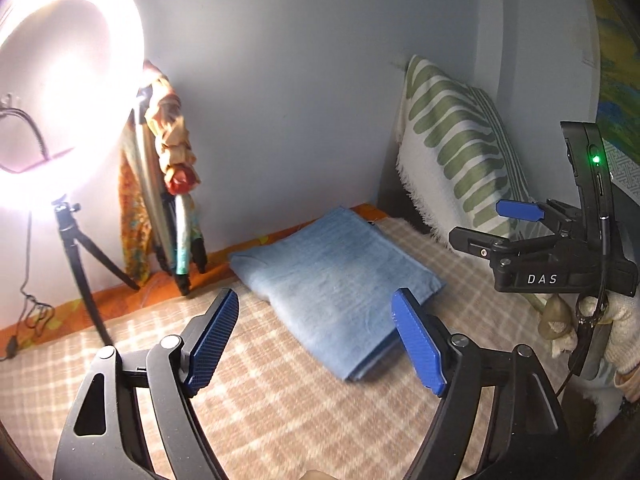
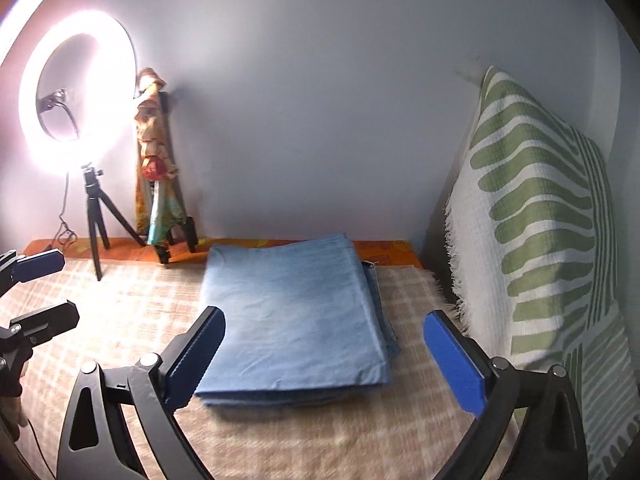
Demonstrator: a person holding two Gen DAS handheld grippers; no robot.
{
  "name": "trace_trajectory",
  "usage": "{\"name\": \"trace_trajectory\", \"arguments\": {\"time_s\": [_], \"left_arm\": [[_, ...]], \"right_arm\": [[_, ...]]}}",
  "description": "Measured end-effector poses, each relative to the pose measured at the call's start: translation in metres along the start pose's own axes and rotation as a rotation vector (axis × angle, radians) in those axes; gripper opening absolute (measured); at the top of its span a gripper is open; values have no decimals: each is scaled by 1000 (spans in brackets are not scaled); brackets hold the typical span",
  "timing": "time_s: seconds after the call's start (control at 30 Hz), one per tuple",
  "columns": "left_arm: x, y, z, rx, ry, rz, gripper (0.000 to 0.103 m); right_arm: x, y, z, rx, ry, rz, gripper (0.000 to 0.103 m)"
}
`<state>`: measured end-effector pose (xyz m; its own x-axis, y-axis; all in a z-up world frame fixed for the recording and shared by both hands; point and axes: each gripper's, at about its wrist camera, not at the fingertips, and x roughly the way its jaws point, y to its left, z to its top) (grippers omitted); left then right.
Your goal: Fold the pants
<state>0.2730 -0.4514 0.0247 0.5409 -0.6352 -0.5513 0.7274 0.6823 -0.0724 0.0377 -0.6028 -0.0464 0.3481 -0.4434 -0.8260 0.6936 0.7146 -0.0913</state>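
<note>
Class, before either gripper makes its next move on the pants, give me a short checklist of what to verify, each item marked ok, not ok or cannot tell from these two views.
1. Left gripper jaws open and empty: ok.
2. Right gripper jaws open and empty: ok.
3. Pants folded into a flat rectangular stack on the checked blanket: ok.
4. Layer edges flush: not ok; darker lower layers stick out along the stack's right side.
5. Pants apart from the leaf-pattern pillow: ok.
6. Further fold needed: cannot tell.
</note>
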Motion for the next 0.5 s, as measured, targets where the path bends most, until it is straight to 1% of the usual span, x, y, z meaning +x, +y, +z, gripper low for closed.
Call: {"name": "trace_trajectory", "arguments": {"time_s": [0.1, 0.3, 0.4, 0.5], "left_arm": [[-17, -2, -7, 8, -3, 8, 79], [-63, -1, -26, 29, -37, 19, 80], [-85, 0, -39, 42, -51, 23, 81], [-100, 4, -51, 37, -53, 17, 81]], "right_arm": [[-19, 10, -7, 9, -9, -1, 103], [-57, 31, -28, 38, -22, -16, 103], [-71, 41, -40, 56, -25, -22, 103], [-81, 53, -54, 73, -13, -23, 103]]}}
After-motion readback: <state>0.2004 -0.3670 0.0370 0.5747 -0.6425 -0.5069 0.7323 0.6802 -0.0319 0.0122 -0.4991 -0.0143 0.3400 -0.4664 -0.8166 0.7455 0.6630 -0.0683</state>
